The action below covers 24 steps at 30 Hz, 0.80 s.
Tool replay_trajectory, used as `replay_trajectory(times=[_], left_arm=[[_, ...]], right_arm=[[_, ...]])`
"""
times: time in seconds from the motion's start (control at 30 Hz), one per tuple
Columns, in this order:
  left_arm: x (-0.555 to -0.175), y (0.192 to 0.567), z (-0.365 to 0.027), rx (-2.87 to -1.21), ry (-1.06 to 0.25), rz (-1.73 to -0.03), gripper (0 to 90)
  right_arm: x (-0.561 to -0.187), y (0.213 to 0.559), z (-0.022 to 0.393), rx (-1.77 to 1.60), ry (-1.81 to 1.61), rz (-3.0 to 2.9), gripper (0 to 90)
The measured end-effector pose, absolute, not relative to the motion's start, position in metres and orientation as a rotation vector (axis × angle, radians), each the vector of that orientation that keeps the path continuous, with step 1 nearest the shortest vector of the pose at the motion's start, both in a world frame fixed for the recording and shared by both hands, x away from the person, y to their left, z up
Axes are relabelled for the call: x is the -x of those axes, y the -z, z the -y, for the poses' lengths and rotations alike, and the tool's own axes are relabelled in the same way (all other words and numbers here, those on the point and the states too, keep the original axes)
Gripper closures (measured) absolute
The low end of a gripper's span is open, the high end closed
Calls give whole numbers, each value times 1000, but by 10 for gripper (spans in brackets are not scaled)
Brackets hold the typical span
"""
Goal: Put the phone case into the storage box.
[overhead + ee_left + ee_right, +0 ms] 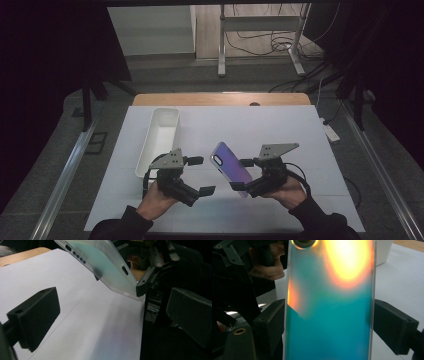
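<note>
Phone case [231,162] lifted off the bench [280,125], clamped by right gripper [243,175]; left gripper [201,175] fingers apart, empty. Placement in white tray [159,137] likely remains.

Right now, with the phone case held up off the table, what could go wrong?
1. The right gripper pinches the phone case only by its two long edges; the case looks thin and could bow or pop out.
2. It is held tilted in the air above the white mat, so a slip would drop it.
3. The left gripper is open close beside it; a careless reach could knock the case.
</note>
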<state>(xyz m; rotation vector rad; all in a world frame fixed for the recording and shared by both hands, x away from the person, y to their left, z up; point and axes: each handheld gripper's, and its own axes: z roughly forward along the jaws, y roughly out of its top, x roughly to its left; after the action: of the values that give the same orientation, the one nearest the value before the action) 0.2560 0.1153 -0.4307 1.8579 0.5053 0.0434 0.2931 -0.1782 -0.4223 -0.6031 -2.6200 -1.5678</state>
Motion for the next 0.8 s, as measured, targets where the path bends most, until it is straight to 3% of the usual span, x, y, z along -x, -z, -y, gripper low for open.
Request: replay_trajectory(times=[0.47, 0.8], left_arm=[[-260, 430, -105, -1870, 24, -465, 23], [-260, 426, -109, -1840, 78, -441, 380]], right_arm=[[-289, 421, 175, 570, 1574, 2618, 167], [-287, 421, 173, 545, 1578, 2611, 167]])
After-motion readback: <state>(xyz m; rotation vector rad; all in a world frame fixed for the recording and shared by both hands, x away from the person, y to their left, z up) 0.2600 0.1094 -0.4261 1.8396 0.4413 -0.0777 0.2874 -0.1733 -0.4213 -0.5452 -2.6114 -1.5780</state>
